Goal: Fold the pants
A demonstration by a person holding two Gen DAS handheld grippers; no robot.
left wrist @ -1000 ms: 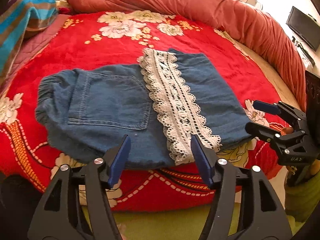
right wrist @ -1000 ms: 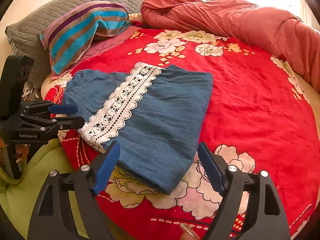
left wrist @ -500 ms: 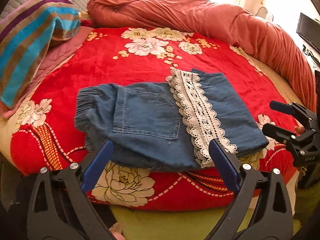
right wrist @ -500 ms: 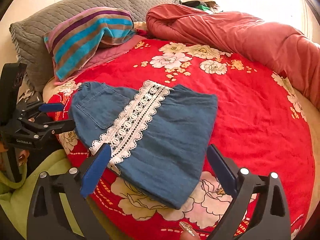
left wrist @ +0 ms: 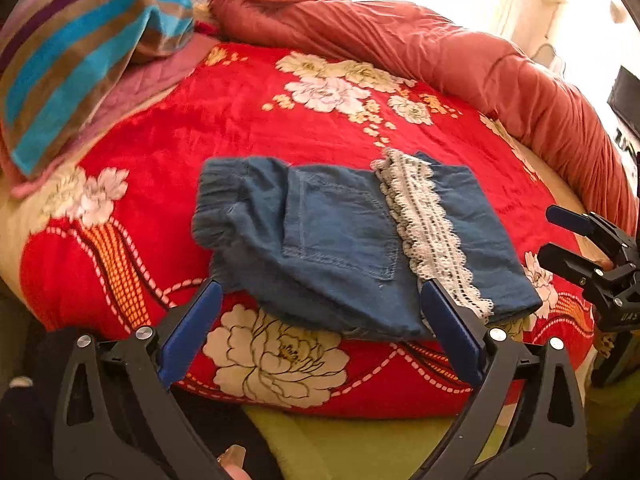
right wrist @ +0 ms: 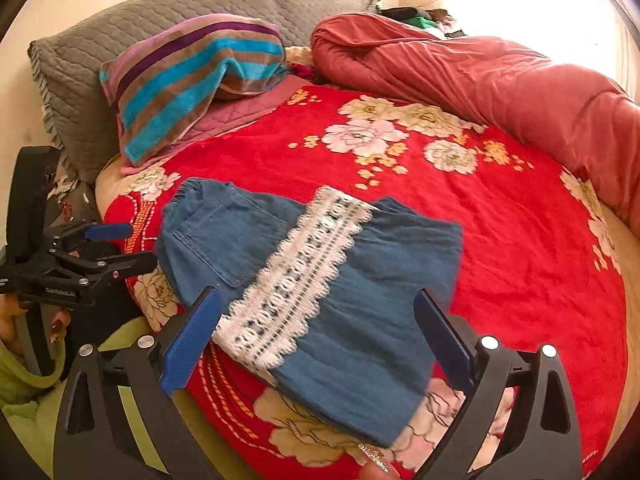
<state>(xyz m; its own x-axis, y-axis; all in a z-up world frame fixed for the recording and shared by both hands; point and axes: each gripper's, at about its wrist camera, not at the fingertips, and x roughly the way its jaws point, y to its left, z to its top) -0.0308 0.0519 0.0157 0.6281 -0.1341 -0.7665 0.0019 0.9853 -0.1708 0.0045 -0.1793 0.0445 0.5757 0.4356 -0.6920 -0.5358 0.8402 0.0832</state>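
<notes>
Blue denim pants (left wrist: 344, 240) lie folded on the red flowered blanket (left wrist: 248, 120), with a white lace band (left wrist: 428, 224) across them and a back pocket facing up. My left gripper (left wrist: 320, 286) hovers over the near edge of the pants, jaws wide open and empty. In the right wrist view the pants (right wrist: 360, 300) and the lace (right wrist: 296, 264) sit just beyond my right gripper (right wrist: 316, 294), also wide open and empty. Each gripper shows in the other's view: the right gripper (left wrist: 550, 232) at the right edge, the left gripper (right wrist: 140, 244) at the left edge.
A striped towel (right wrist: 192, 76) rests on a grey quilted pillow (right wrist: 80, 72) at the head of the bed. A rolled rust-red quilt (right wrist: 480, 76) runs along the far side. Yellow-green cloth (left wrist: 360, 440) hangs below the bed's near edge. A dark screen (left wrist: 628, 92) stands at right.
Both grippers opened wider and drew back and up from the pants, which now look smaller and farther. The pants stay folded where they lay.
</notes>
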